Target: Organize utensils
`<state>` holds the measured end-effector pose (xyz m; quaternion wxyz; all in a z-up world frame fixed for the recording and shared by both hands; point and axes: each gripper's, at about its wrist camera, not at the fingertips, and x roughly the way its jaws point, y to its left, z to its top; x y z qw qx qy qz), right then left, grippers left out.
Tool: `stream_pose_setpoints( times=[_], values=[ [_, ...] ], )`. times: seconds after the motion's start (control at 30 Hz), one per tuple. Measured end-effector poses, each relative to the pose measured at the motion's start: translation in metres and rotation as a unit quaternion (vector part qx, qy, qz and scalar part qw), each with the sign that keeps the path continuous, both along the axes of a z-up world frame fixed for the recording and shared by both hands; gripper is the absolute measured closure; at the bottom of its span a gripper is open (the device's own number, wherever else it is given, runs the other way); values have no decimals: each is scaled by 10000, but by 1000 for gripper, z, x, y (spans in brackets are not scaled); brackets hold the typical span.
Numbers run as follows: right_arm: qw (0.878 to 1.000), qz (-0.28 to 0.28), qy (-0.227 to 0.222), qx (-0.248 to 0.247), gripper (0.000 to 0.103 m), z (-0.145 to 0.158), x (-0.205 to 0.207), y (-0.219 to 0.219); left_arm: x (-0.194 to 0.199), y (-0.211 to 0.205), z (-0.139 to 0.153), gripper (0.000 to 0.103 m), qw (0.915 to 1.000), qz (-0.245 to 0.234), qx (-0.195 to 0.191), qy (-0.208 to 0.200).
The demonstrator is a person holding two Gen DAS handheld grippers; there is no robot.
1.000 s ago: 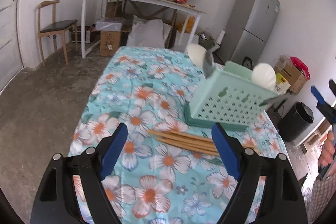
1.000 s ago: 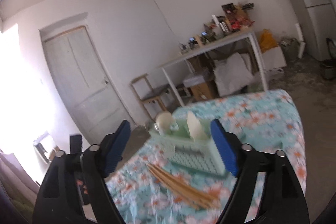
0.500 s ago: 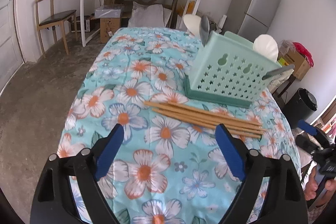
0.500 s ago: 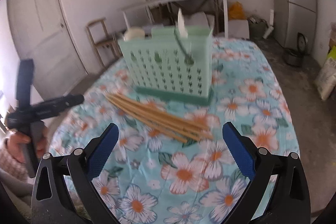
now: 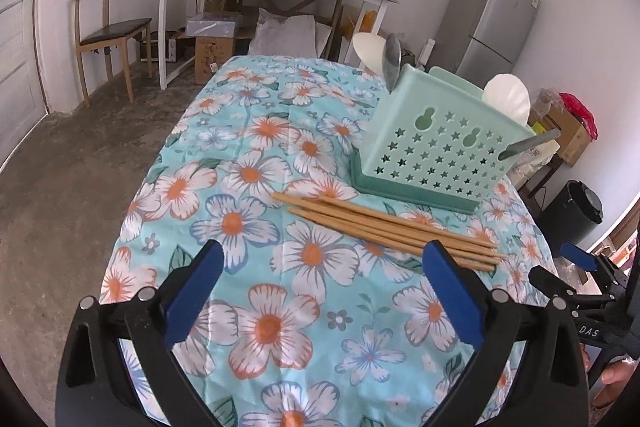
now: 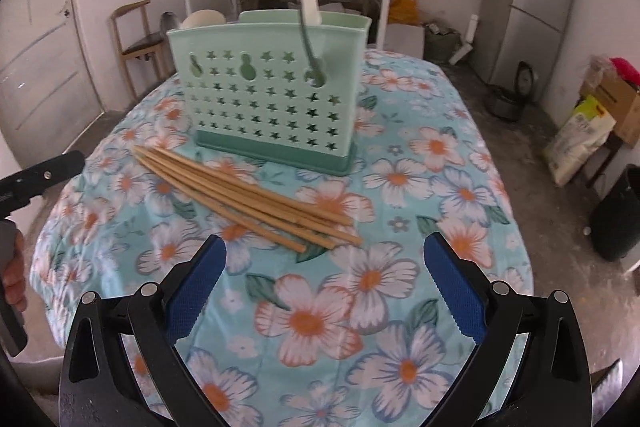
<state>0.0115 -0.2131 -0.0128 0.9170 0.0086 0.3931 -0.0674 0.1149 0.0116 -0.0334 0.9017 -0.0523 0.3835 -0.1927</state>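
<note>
Left tool (image 5: 320,291): wide open, empty, jaws just opening, poised over the flowered worktop (image 5: 248,327) short of the chopsticks (image 5: 384,229). Chopsticks: loose bundle flat on the cloth, just in front of the green holder (image 5: 444,143), already stocked with spoons. Right tool (image 6: 324,279): likewise spread, empty, near the thick ends. Step judged: approach before first pick-up. Next: closing across the sticks, lifting, standing them in the holder. Writing: only "DAS" on the right tool's body.

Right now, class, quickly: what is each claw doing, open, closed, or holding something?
Left claw: open, jaws just widened, nothing between them.
Right claw: open, jaws just widened, nothing held; the chopsticks lie on the tablecloth ahead.
</note>
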Motion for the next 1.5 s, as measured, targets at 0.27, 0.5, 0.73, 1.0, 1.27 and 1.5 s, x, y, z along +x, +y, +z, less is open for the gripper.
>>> stream_pose_setpoints(
  times=[0.27, 0.5, 0.73, 1.0, 1.27, 1.5],
  values=[
    [9998, -136, -79, -125, 8, 2, 0, -5, 1, -5, 3, 6, 9999, 12, 93, -78],
    [9996, -206, -174, -112, 8, 4, -2, -8, 2, -6, 4, 6, 9999, 108, 63, -70],
    [9994, -229, -252, -43, 8, 4, -2, -9, 3, -6, 1, 6, 9999, 133, -67, 54],
    [9992, -185, -338, -43, 8, 3, -2, -6, 4, -8, -5, 6, 9998, 71, -118, 157],
    [9987, -170, -484, 44, 8, 5, -2, -8, 7, -12, -13, 6, 9996, 156, -52, 223],
    [9980, -117, -611, 133, 8, 6, -3, -10, 7, -17, -14, 6, 9998, 131, -18, 161]
  ],
)
